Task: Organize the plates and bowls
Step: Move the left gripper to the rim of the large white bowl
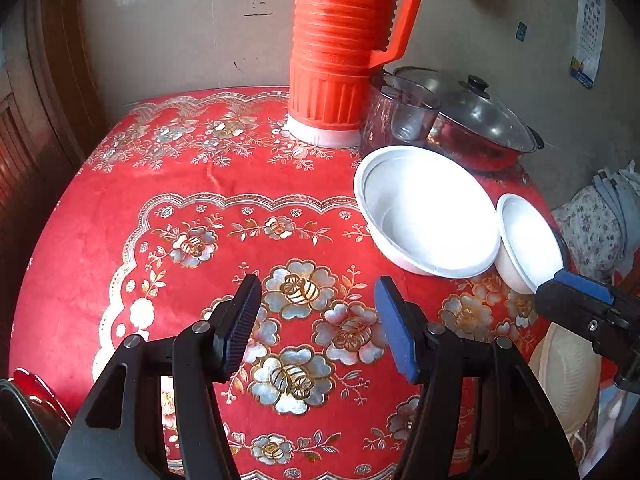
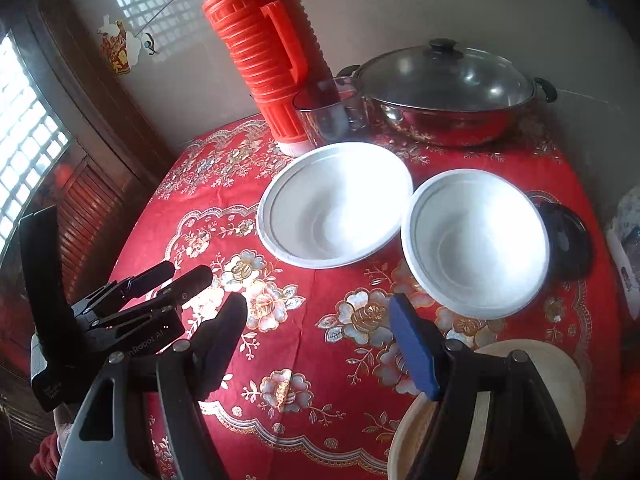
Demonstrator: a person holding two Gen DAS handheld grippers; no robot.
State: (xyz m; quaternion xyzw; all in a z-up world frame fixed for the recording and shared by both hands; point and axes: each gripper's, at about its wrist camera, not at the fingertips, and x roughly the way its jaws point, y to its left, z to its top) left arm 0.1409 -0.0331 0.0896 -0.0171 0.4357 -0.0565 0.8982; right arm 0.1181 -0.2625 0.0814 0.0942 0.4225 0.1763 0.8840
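Two white bowls stand side by side on the red flowered tablecloth (image 2: 320, 360): the left bowl (image 2: 336, 204) (image 1: 428, 208) and the right bowl (image 2: 476, 240) (image 1: 528, 240). A cream plate (image 2: 556, 376) (image 1: 568, 376) lies at the near right edge, partly hidden behind my right gripper's blue pad. My right gripper (image 2: 320, 340) is open and holds nothing; its blue fingertip is just short of the right bowl's near rim. My left gripper (image 1: 318, 320) (image 2: 186, 272) hovers open over bare cloth, left of both bowls, with nothing in it. In the left wrist view the right gripper (image 1: 560, 288) reaches in beside the right bowl.
At the back stand a tall red thermos (image 2: 264, 52) (image 1: 340, 48), a glass cup (image 2: 328, 116) (image 1: 404, 116) and a steel pot with a glass lid (image 2: 452, 92) (image 1: 476, 124). A black round lid (image 2: 568, 236) lies right of the right bowl. Wall behind, window at the left.
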